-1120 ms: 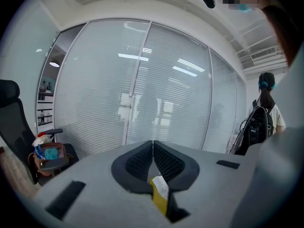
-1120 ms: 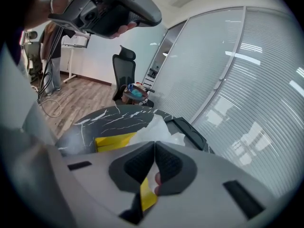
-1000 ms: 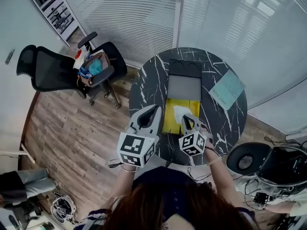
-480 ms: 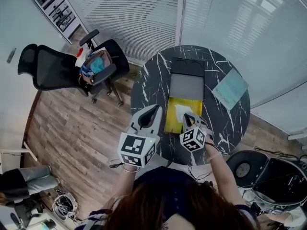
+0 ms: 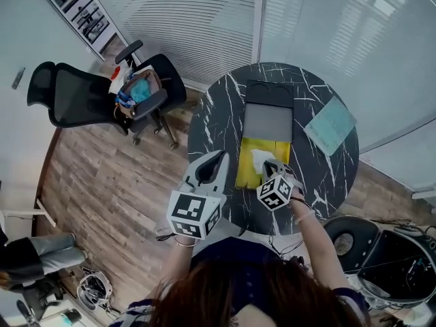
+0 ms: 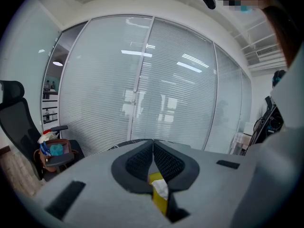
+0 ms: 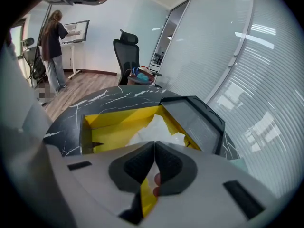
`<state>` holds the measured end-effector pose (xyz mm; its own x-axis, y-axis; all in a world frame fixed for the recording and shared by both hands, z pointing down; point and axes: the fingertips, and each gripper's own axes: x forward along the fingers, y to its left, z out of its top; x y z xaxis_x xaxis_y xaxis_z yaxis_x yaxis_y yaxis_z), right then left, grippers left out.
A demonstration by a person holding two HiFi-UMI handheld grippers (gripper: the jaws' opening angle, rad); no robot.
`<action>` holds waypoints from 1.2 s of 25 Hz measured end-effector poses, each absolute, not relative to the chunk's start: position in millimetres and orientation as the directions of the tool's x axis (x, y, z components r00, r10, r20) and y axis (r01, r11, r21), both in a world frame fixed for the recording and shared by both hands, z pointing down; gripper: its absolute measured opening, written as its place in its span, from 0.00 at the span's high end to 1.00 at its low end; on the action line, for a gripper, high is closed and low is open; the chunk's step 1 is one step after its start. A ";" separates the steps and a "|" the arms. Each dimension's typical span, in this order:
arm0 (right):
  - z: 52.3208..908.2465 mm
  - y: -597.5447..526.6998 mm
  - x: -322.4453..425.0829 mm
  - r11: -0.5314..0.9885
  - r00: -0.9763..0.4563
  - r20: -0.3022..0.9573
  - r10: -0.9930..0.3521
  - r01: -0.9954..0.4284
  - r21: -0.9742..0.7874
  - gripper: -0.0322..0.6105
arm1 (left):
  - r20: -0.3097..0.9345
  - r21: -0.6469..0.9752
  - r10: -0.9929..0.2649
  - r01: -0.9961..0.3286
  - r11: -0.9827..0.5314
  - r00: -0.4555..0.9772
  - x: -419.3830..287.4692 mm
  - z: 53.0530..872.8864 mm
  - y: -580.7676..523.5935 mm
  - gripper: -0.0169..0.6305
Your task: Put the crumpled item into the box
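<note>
A yellow open box (image 5: 246, 172) lies on the round black marble table (image 5: 211, 121), with a white crumpled item (image 5: 261, 159) inside it. My right gripper (image 5: 270, 163) is shut at the box's near right corner, nothing between its pads. In the right gripper view the shut jaws (image 7: 154, 144) point over the crumpled item (image 7: 159, 127) and the yellow box (image 7: 114, 132). My left gripper (image 5: 221, 155) hovers shut just left of the box. In the left gripper view (image 6: 153, 142) a sliver of the yellow box (image 6: 160, 201) shows below the jaws.
A flat grey tray with a black rim (image 5: 268, 118) lies beyond the box. A teal sheet (image 5: 331, 125) sits at the table's right. A black office chair (image 5: 82, 97) carrying a bag stands to the left. A person (image 7: 54, 44) stands far off.
The right gripper has edged a little closer to the box's near right corner. The left gripper has stayed where it was.
</note>
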<state>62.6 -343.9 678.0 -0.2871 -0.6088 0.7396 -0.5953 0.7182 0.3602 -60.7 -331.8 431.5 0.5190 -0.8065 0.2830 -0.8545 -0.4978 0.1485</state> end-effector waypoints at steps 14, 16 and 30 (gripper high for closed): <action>706.5 -341.6 61.5 0.746 -0.259 0.812 -0.524 -0.599 0.290 0.91 | 0.287 0.140 -0.822 -0.870 -0.472 0.492 -72.7 431.4 -326.3 0.92; 709.0 -341.2 61.7 0.746 -0.254 0.818 -0.516 -0.603 0.282 0.91 | 0.287 0.138 -0.823 -0.871 -0.471 0.490 -73.6 430.6 -326.0 0.92; 708.2 -345.0 62.7 0.729 -0.241 0.818 -0.523 -0.623 0.283 0.91 | 0.286 0.128 -0.822 -0.869 -0.477 0.493 -76.1 429.7 -323.2 0.92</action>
